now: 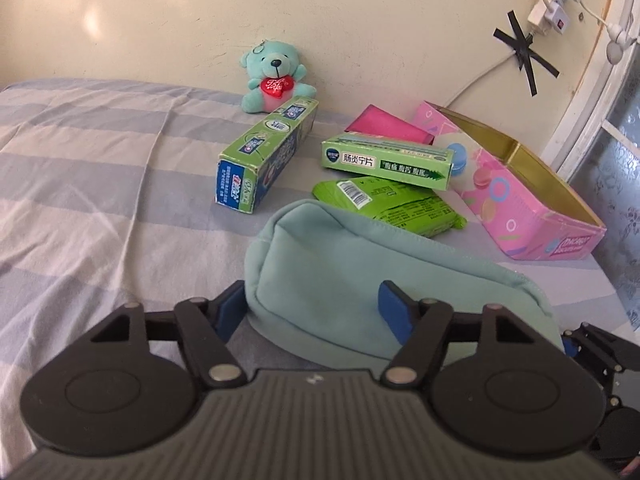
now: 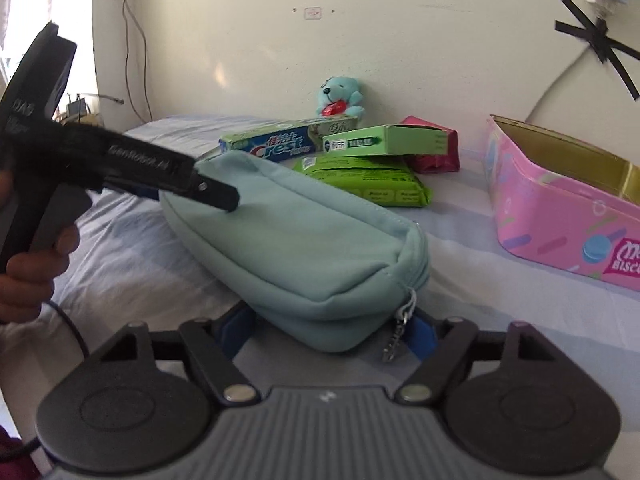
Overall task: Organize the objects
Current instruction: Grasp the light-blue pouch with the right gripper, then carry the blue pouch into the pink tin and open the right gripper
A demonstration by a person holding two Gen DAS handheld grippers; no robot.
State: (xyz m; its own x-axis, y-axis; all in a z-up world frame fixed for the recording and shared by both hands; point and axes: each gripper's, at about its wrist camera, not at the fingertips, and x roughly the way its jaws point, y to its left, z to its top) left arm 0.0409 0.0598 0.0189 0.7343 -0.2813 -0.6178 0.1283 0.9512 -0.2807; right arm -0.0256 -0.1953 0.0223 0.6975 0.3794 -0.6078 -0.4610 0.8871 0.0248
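Both grippers (image 1: 316,312) (image 2: 330,330) clamp the teal pouch (image 1: 340,264) ends.

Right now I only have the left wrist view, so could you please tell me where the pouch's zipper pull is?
Observer: The zipper pull dangles from the pouch end nearest the right gripper.
Operator: Thank you. How is that gripper placed?
Observer: Its fingers straddle that zipper end, one on either side.
Operator: Can you read the toothpaste box's long side?
Observer: Yes, the toothpaste box reads Crest there.
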